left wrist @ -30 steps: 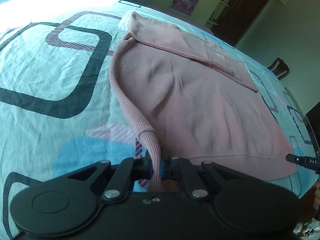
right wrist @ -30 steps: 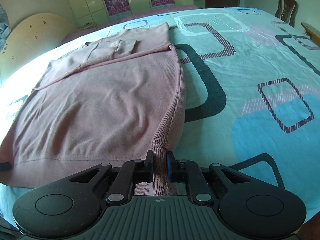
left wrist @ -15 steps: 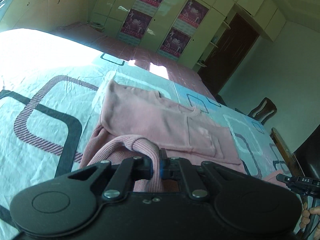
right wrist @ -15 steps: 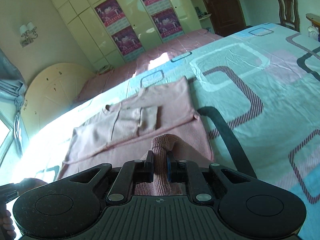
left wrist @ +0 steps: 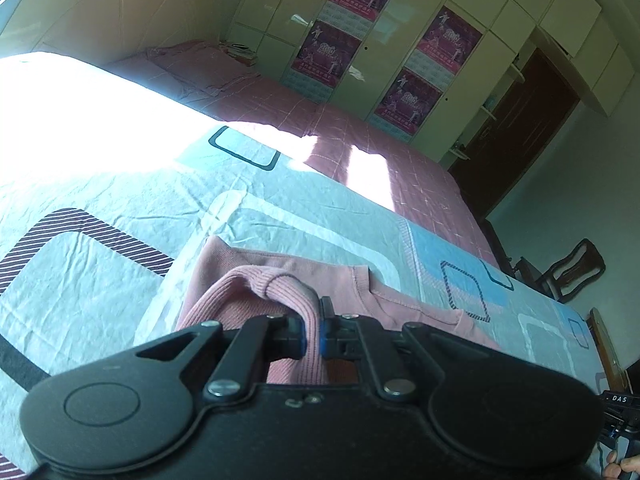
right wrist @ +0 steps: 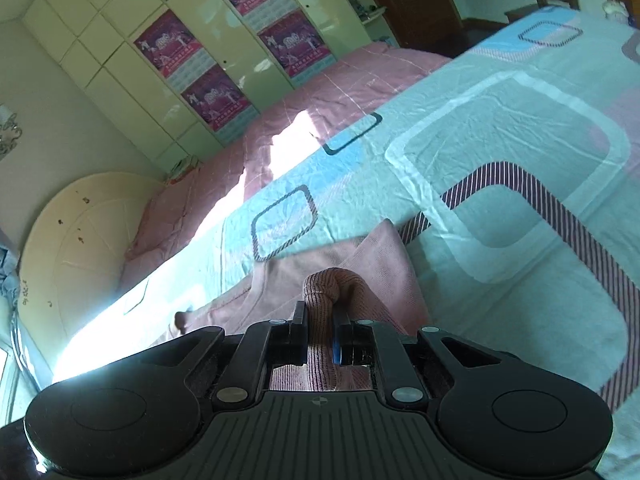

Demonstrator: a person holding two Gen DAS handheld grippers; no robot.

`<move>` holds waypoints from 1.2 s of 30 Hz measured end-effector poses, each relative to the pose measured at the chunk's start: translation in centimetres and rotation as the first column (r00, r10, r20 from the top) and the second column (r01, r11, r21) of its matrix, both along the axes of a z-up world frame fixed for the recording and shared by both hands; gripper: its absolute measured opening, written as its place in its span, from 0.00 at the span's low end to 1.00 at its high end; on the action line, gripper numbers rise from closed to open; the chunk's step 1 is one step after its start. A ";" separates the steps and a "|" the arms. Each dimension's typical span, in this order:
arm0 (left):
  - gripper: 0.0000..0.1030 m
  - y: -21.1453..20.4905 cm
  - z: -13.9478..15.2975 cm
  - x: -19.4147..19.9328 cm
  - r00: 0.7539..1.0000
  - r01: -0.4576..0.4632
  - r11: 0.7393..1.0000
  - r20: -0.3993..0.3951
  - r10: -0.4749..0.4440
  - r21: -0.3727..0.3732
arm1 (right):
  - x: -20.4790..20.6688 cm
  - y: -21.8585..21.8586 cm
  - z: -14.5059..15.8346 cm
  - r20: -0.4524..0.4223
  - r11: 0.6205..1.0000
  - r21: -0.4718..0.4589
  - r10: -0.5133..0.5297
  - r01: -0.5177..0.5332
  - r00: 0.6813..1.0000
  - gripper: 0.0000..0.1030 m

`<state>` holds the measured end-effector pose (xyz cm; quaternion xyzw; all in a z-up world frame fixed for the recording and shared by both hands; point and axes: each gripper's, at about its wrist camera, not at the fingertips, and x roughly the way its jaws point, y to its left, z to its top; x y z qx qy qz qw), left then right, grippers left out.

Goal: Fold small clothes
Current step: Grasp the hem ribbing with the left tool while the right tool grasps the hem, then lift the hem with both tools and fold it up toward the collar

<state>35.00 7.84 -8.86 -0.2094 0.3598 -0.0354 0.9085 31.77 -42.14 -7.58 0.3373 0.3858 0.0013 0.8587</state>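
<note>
A pink knit sweater [left wrist: 256, 264] lies on a patterned sheet [left wrist: 120, 208]. My left gripper [left wrist: 312, 336] is shut on the sweater's ribbed hem, lifted over the garment's far part. In the right wrist view my right gripper [right wrist: 320, 344] is shut on the ribbed hem at the other corner of the sweater [right wrist: 384, 256], also raised above it. The near part of the sweater is hidden under both grippers.
The patterned sheet [right wrist: 500, 168] covers the surface, with a pink bedspread [left wrist: 360, 136] beyond it. Wardrobes with posters [left wrist: 400, 40] line the far wall. A dark door [left wrist: 520, 128] and a chair [left wrist: 576, 268] stand at the right. A headboard [right wrist: 80, 224] is at the left.
Both grippers have lifted the sweater's hem and carried it forward over the garment toward its far edge. The views tilted upward, and less of the sweater shows.
</note>
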 end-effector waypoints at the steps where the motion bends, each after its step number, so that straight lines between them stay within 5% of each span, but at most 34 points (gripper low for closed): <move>1: 0.07 -0.1 -0.6 0.9 1.000 0.000 1.000 -0.018 0.000 0.023 | 0.8 -0.2 -0.7 -0.017 1.000 0.000 0.000 0.000 1.000 0.10; 5: 0.28 -0.4 -2.2 2.5 0.998 -0.020 0.994 -0.059 0.027 0.112 | 2.5 -0.4 -2.4 -0.041 1.000 -0.025 0.014 -0.015 0.999 0.14; 8: 0.70 0.5 -1.7 2.1 0.999 -0.022 0.990 -0.029 0.027 0.141 | 2.8 -0.8 -2.5 -0.022 0.998 -0.065 0.022 -0.024 1.000 0.32; 9: 0.73 0.9 -1.2 1.7 1.000 -0.026 0.987 -0.006 0.028 0.156 | 2.8 -1.0 -2.3 0.002 0.996 -0.086 0.020 -0.019 1.000 0.37; 11: 0.73 1.5 -0.6 1.2 1.000 0.000 0.985 0.013 -0.002 0.174 | 2.7 -1.5 -1.7 0.044 0.994 -0.105 0.019 -0.015 0.999 0.53; 15: 0.73 1.5 -0.7 1.7 0.997 0.077 0.968 0.010 -0.082 0.238 | 3.5 -1.4 -1.3 0.093 0.983 -0.148 0.120 -0.105 0.988 0.53; 22: 0.70 -0.7 -3.6 4.6 0.982 0.191 0.939 -0.054 -0.184 0.287 | 5.9 1.2 -4.4 0.047 0.938 -0.227 0.280 -0.262 0.959 0.53; 30: 0.50 -1.4 -5.5 6.8 0.955 0.295 0.905 -0.115 -0.273 0.308 | 8.3 3.3 -6.6 -0.027 0.833 -0.350 0.448 -0.428 0.894 0.52; 31: 0.48 -1.3 -5.5 6.8 0.952 0.306 0.902 -0.117 -0.283 0.304 | 8.5 3.4 -6.8 -0.031 0.824 -0.353 0.463 -0.443 0.886 0.51; 36: 0.15 -1.6 -5.4 6.5 0.935 0.356 0.885 -0.106 -0.340 0.302 | 9.0 3.9 -7.2 -0.045 0.774 -0.361 0.543 -0.521 0.838 0.12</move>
